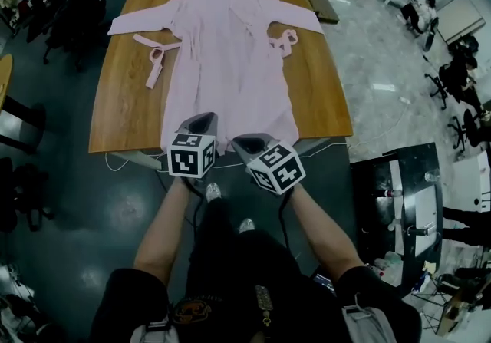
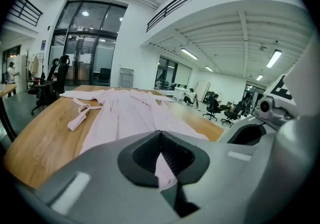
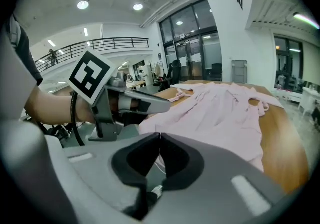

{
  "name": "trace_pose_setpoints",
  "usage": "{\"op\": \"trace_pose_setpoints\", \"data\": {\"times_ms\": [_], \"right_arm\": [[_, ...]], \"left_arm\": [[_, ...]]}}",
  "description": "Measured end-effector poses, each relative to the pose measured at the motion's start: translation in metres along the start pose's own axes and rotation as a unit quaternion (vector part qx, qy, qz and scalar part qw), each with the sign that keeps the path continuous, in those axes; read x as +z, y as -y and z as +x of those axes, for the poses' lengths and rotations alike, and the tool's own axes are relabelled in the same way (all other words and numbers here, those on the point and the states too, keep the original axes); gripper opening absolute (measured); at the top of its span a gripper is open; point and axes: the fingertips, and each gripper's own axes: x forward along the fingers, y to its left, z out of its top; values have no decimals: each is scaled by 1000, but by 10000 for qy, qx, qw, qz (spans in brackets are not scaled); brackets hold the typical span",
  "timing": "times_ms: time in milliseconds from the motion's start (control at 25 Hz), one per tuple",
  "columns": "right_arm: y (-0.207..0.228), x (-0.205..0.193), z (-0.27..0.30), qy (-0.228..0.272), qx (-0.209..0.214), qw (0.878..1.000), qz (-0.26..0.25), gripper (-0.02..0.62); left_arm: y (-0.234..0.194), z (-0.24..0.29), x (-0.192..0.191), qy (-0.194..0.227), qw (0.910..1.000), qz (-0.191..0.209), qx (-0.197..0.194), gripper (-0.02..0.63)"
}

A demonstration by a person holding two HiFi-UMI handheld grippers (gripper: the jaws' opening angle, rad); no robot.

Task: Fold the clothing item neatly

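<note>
A pale pink robe (image 1: pixel 226 57) lies spread flat on the wooden table (image 1: pixel 123 103), sleeves out at the far end and its hem at the near edge. A belt end (image 1: pixel 157 57) trails off to the left and another (image 1: pixel 284 41) to the right. My left gripper (image 1: pixel 201 120) is shut, its tips over the hem's left part; pink cloth (image 2: pixel 125 113) shows under its closed jaws (image 2: pixel 160 133). My right gripper (image 1: pixel 239 140) hovers shut at the hem just off the table's edge. In the right gripper view its jaws (image 3: pixel 160 135) meet with nothing between them, and the robe (image 3: pixel 220 107) lies ahead.
The person's legs and shoes (image 1: pixel 213 192) stand below the table's near edge. A white cable (image 1: pixel 126 161) runs along that edge. A black desk (image 1: pixel 406 203) is at the right and dark office chairs (image 1: pixel 69 11) at the far left.
</note>
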Motion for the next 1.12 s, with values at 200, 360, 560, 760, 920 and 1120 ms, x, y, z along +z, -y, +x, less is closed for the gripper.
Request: {"op": "trace_pose_setpoints", "data": {"times_ms": [200, 360, 560, 760, 920, 1120], "right_arm": [[-40, -25, -9, -206, 452, 9984, -277, 8], [-62, -47, -8, -453, 694, 9956, -446, 8], [-74, -80, 0, -817, 810, 9921, -502, 8], [-57, -123, 17, -1319, 641, 9881, -470, 9], [-47, -143, 26, -1438, 502, 9875, -411, 59], [-25, -139, 15, -1247, 309, 9915, -187, 69]], "left_arm": [[9, -31, -20, 11, 9995, -114, 285, 6], [12, -50, -31, 19, 9988, -175, 458, 6], [7, -61, -48, -103, 9979, -218, 601, 6], [14, -53, -69, -411, 9976, -146, 535, 6], [19, -42, -83, -633, 9971, -55, 414, 6], [15, -29, -92, -789, 9962, 20, 374, 6]]}}
